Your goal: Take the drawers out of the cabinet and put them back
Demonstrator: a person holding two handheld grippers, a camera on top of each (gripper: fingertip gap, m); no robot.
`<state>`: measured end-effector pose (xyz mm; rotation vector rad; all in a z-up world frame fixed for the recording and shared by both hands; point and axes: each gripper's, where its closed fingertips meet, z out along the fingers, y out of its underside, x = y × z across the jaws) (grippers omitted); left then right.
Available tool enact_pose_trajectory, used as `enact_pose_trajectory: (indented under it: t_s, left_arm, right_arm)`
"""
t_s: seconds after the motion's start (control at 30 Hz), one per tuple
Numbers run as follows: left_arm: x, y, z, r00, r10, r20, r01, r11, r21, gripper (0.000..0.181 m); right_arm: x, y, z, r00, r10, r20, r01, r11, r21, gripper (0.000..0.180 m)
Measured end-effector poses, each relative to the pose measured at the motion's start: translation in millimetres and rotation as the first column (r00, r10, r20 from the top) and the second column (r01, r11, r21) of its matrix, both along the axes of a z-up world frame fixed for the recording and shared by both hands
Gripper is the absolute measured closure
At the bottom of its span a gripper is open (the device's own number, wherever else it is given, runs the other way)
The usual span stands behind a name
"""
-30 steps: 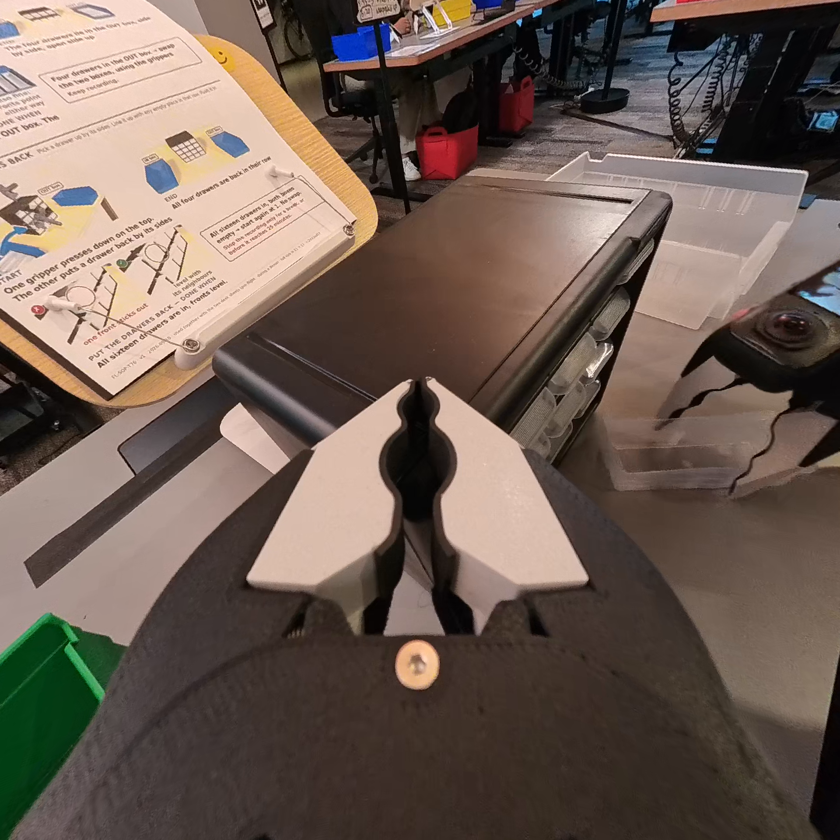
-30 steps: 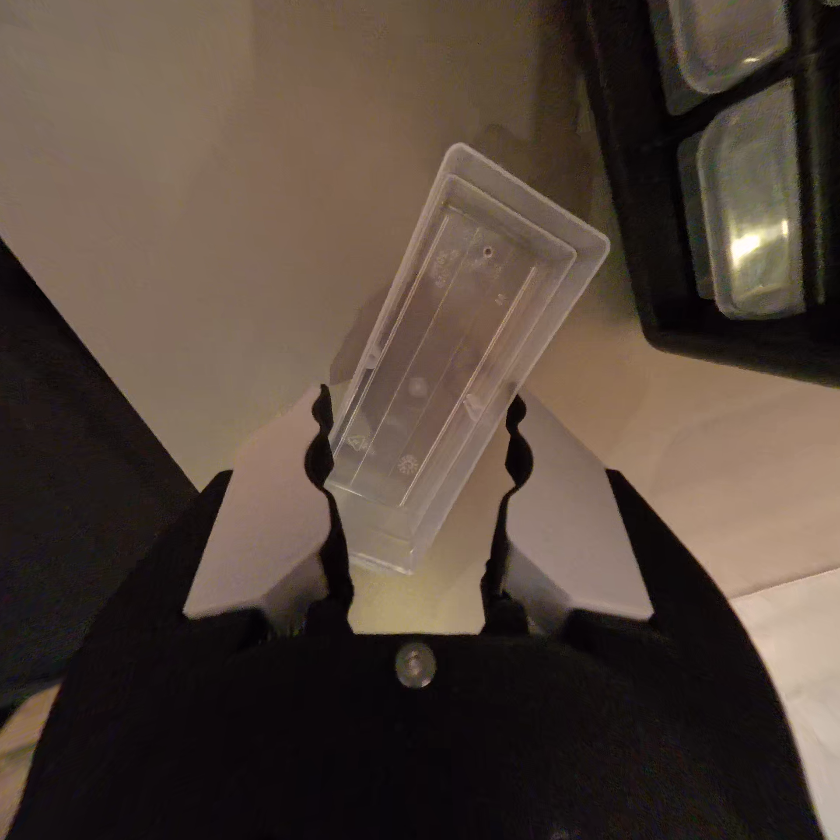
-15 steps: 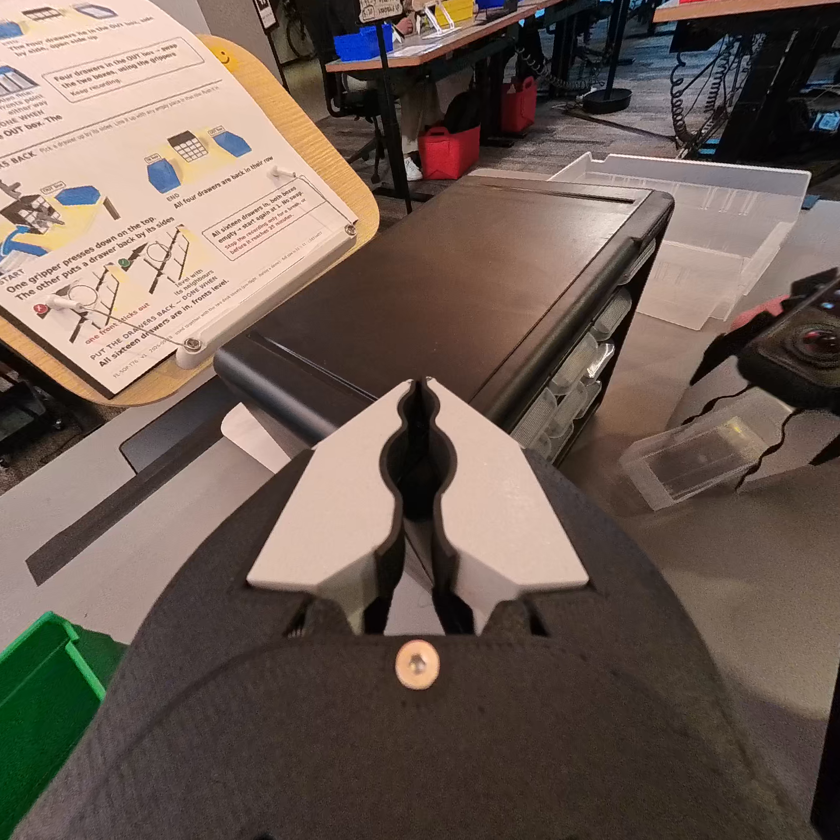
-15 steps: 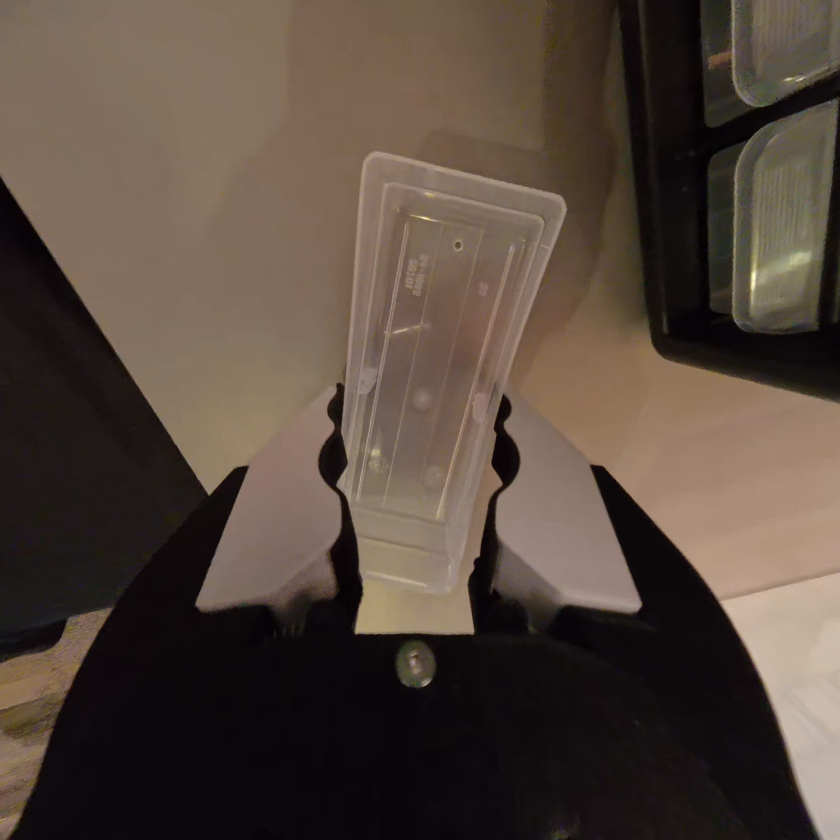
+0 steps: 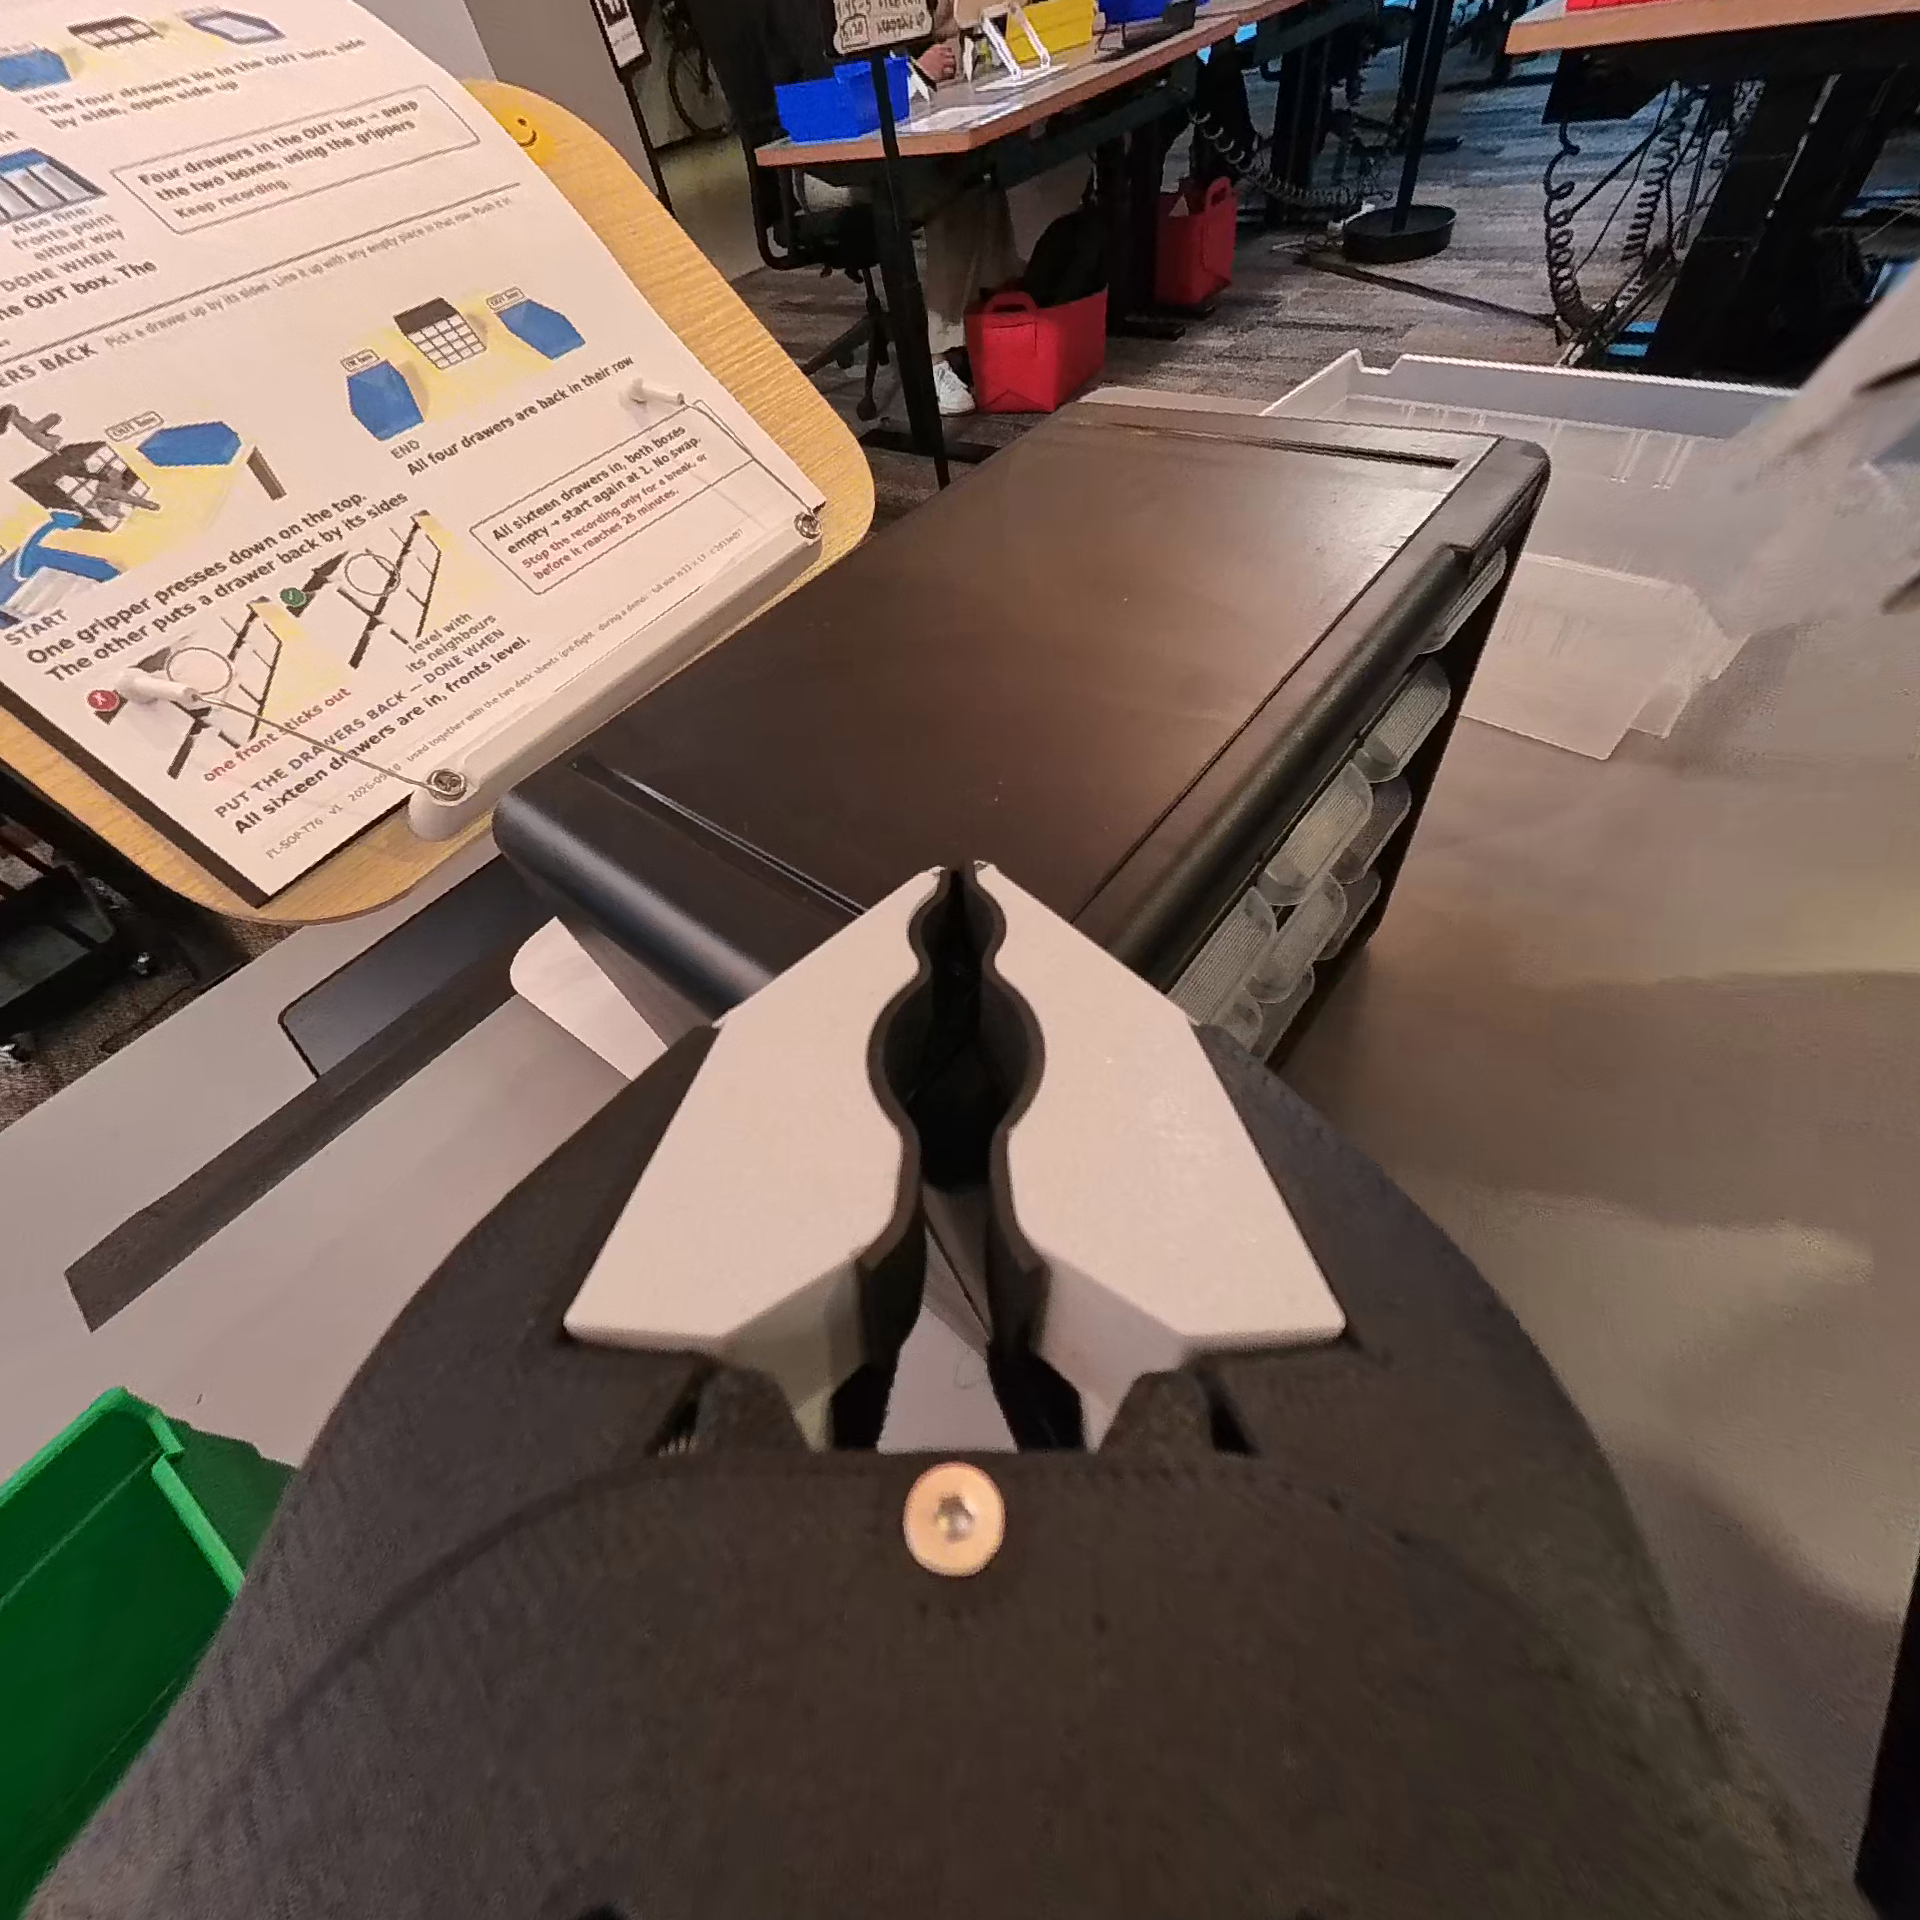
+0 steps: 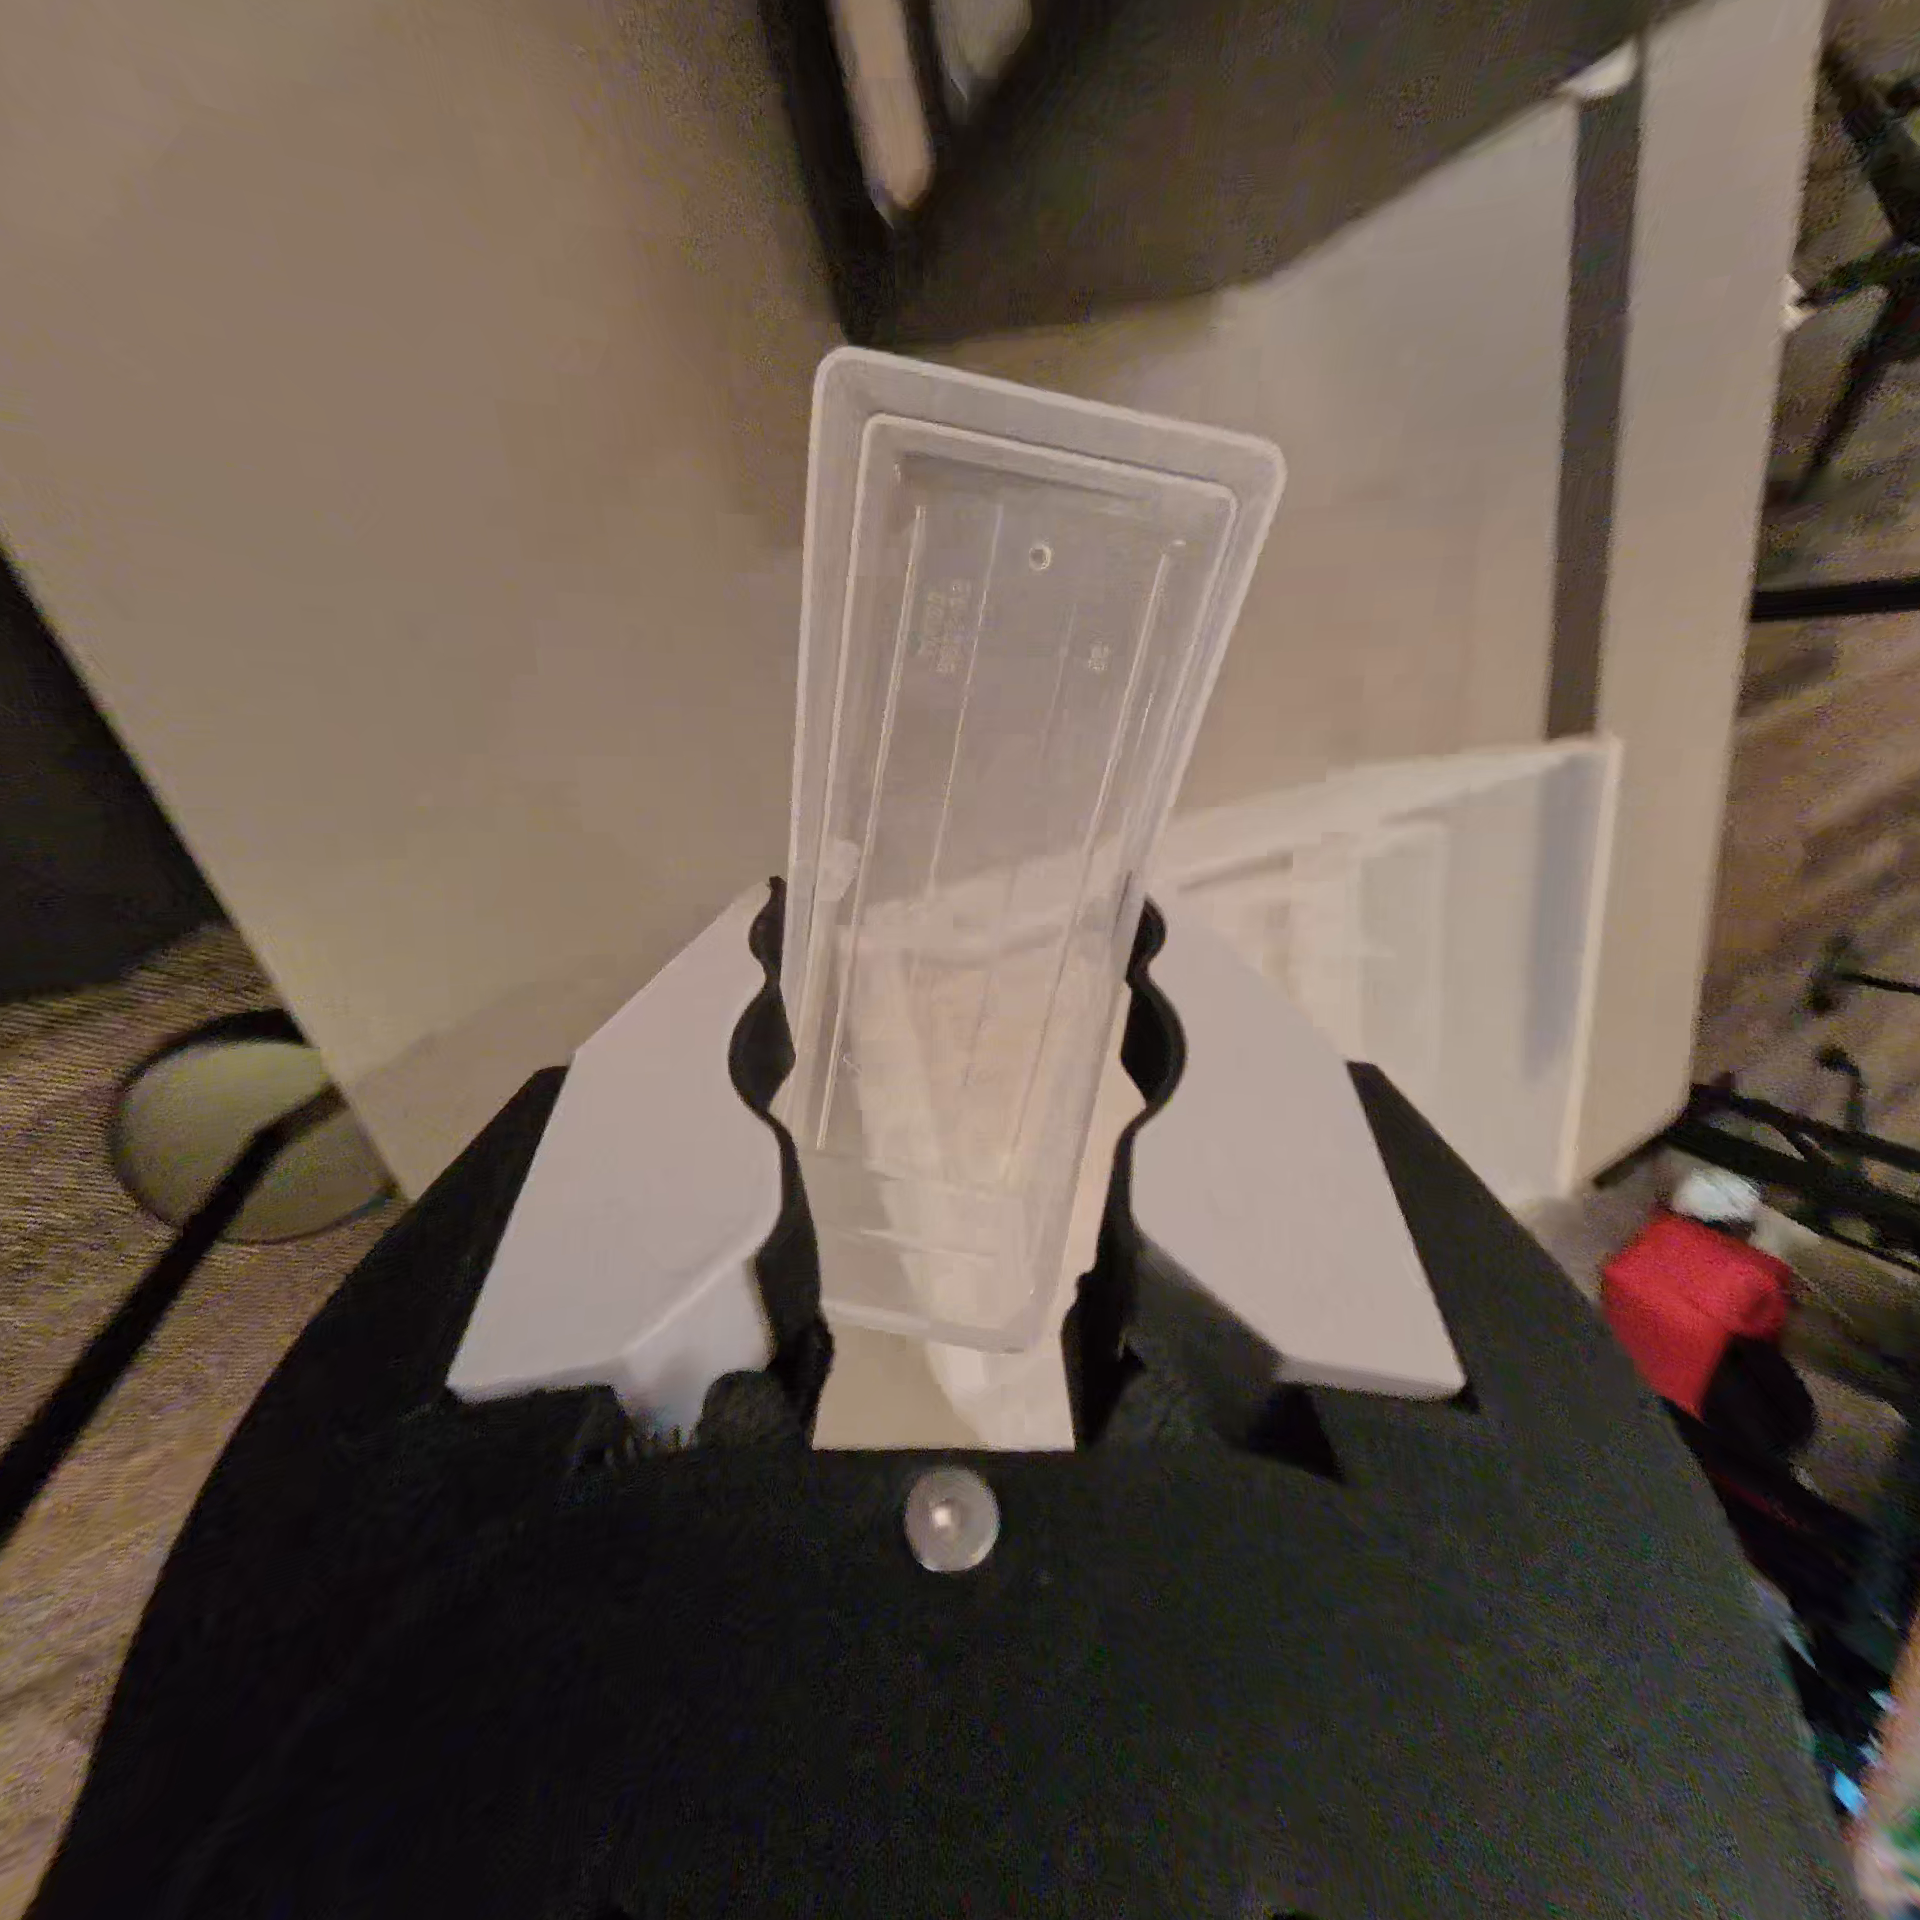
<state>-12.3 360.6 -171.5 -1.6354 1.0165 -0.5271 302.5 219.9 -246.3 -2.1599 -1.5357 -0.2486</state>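
The black drawer cabinet (image 5: 1039, 665) lies ahead in the left wrist view, its clear drawer fronts (image 5: 1320, 842) showing along its right face. My left gripper (image 5: 958, 883) is shut and empty, just short of the cabinet's near corner. My right gripper (image 6: 956, 914) is shut on a clear plastic drawer (image 6: 997, 790), gripped by its sides and held above the table. A blurred pale shape (image 5: 1849, 468) at the right edge of the left wrist view may be that drawer. The cabinet's corner (image 6: 935, 135) shows blurred at the top of the right wrist view.
A clear plastic tray (image 5: 1621, 488) sits beyond the cabinet; it also shows in the right wrist view (image 6: 1475, 935). An instruction board (image 5: 343, 436) stands at the left. A green bin (image 5: 94, 1621) is at the lower left. Red bags (image 5: 1029, 343) and desks fill the background.
My right gripper closed on the clear drawer, lifted it off the table and swung away from the cabinet toward the clear tray. My left gripper stayed still.
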Motion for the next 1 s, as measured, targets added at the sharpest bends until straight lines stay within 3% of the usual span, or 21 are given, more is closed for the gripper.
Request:
enact_pose_trajectory:
  t_s: [0.17, 0.33, 0.67, 0.8, 0.87, 1.0]
  left_arm:
    - [0, 0, 0, 1.000, 0.004, 0.001, -0.004, 1.000, 0.000, 0.181]
    - [0, 0, 0, 1.000, 0.005, 0.002, -0.005, 1.000, 0.001, 0.181]
    - [0, 1, 0, 1.000, 0.004, 0.013, -0.004, 1.000, 0.001, 0.181]
    - [0, 1, 0, 1.000, 0.002, 0.016, -0.002, 1.000, 0.001, 0.181]
    - [0, 1, 0, 1.000, 0.003, 0.018, -0.003, 1.000, 0.001, 0.181]
    - [0, 1, 0, 1.000, 0.003, 0.021, -0.003, 1.000, 0.001, 0.181]
  right_arm:
    - [86, 26, -3, 0.981, -0.116, 0.157, 0.114, 0.993, 0.023, 0.117]
    - [131, 33, -30, 0.956, -0.122, 0.268, 0.139, 0.989, -0.048, 0.117]
    - [150, 32, -106, 0.948, -0.052, 0.313, 0.140, 0.954, -0.266, 0.115]
    - [153, 39, -123, 0.939, -0.024, 0.342, 0.127, 0.950, -0.284, 0.114]
    - [156, 45, -126, 0.921, -0.020, 0.388, 0.129, 0.958, -0.257, 0.100]
    - [158, 56, -121, 0.901, -0.027, 0.433, 0.122, 0.974, -0.191, 0.103]
